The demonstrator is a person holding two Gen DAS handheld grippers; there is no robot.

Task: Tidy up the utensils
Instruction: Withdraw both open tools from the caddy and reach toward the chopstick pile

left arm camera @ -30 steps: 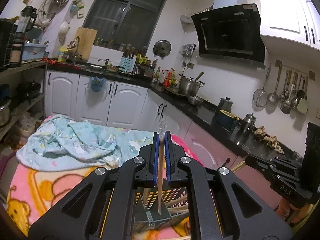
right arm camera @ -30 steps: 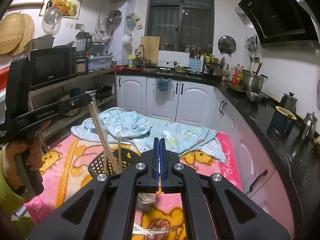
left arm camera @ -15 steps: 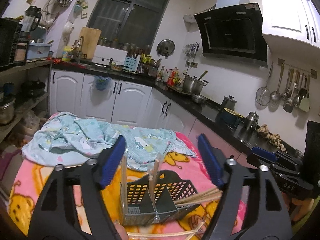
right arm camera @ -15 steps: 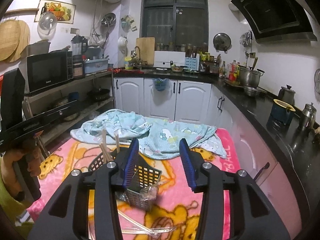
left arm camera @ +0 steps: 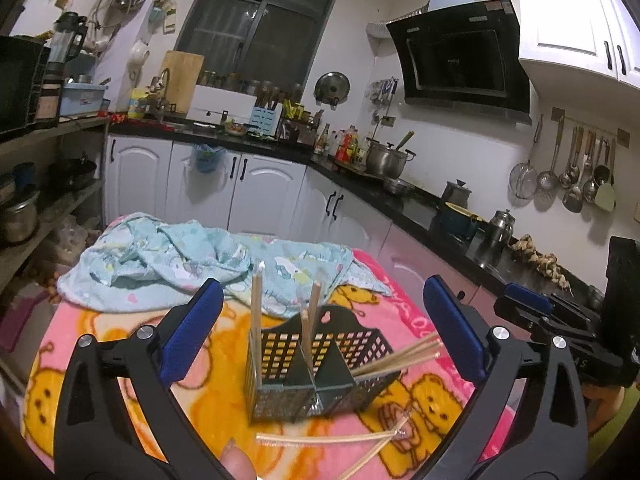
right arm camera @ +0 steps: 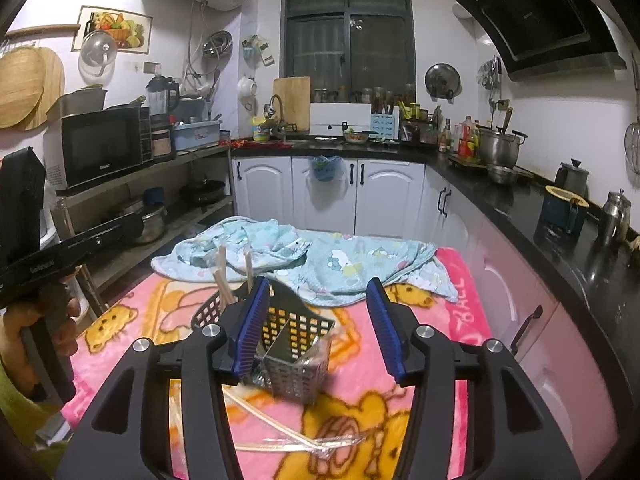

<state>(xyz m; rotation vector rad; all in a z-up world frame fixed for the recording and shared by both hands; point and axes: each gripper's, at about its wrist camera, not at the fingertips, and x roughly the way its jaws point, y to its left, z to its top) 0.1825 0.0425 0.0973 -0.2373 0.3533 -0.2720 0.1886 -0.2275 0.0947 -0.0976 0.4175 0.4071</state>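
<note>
As both views show, sorting is partly done: some sticks stand in the caddy, others lie loose.

Left tongs [left arm camera: 323,324]: jaws wide apart, holding nothing, poised above and either side of the caddy.
Right tongs [right arm camera: 316,328]: jaws apart, holding nothing, over the caddy's near corner.
Caddy [left arm camera: 316,364]: dark perforated holder with inner dividers, standing on the pink blanket [left arm camera: 120,344] that covers the bench.
Upright sticks [left arm camera: 256,320]: two or three stand in the caddy's left compartments, leaning slightly; the exact compartment of each cannot be told.
Slanted sticks [left arm camera: 400,356]: a small bundle rests across the caddy's right rim, ends poking out sideways; judged not properly seated.
Loose sticks [left arm camera: 328,438]: at least two lie on the blanket just in front of the caddy, with a clear wrapper [right arm camera: 340,442] at one end.
Cloth [left arm camera: 192,256]: blue printed fabric bunched behind the caddy, apart from it.
Done: several sticks housed upright.
Left: loose sticks to be picked up and housed; the slanted bundle likely wants righting.
Risk: thin sticks lying flat on soft blanket may be awkward to pinch.
</note>
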